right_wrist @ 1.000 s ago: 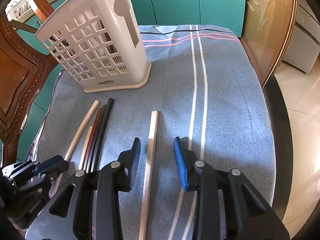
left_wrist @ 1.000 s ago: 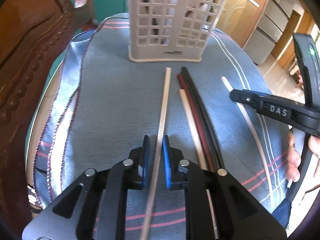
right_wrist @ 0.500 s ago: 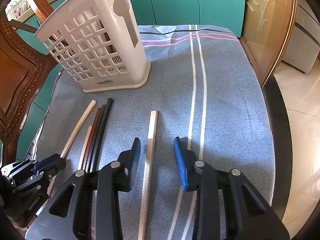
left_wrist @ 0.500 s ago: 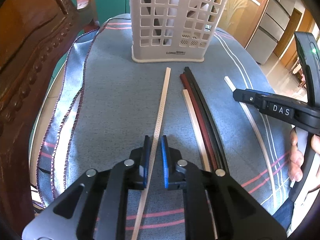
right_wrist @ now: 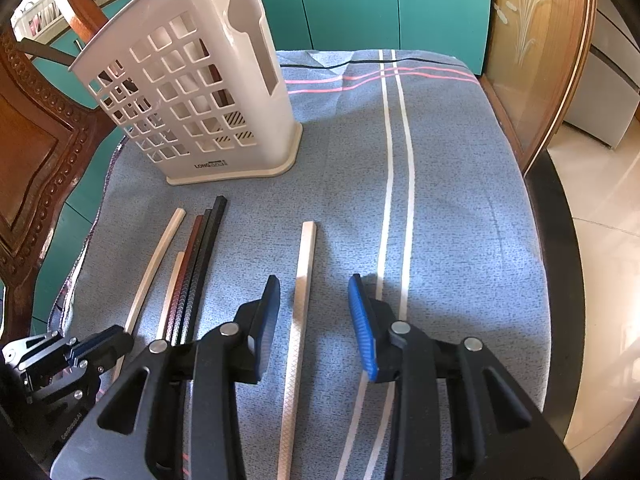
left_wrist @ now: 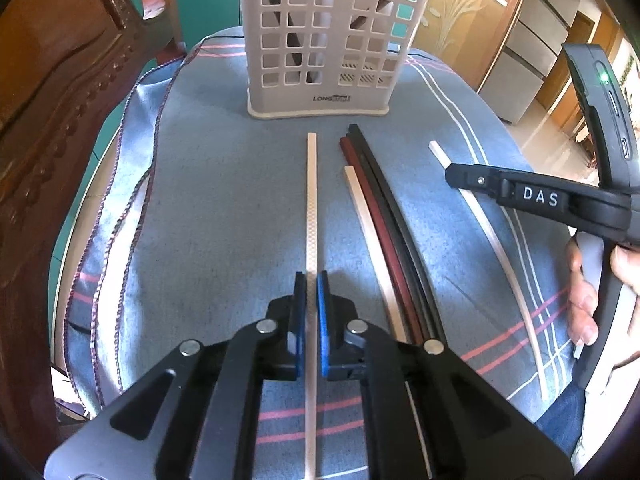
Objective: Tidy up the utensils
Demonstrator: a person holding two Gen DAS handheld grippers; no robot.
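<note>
On the blue-clothed counter [left_wrist: 224, 208], the left gripper [left_wrist: 311, 300] is pinching a cream chopstick [left_wrist: 311, 200] in narrow jaws near its lower half, risking it pivoting and missing the utensil holder [left_wrist: 320, 40]; the right gripper [right_wrist: 314, 312] is straddling another cream chopstick [right_wrist: 302, 280], jaws apart, not touching it.

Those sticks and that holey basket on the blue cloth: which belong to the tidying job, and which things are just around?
Part of the job:
- white textured chopstick, clamped by the left gripper
- beige, dark red and black chopsticks
- lone white chopstick, between the right gripper's open fingers
- beige plastic lattice utensil holder

Just around:
- blue striped cloth
- carved wooden chair
- teal cabinet doors
</note>
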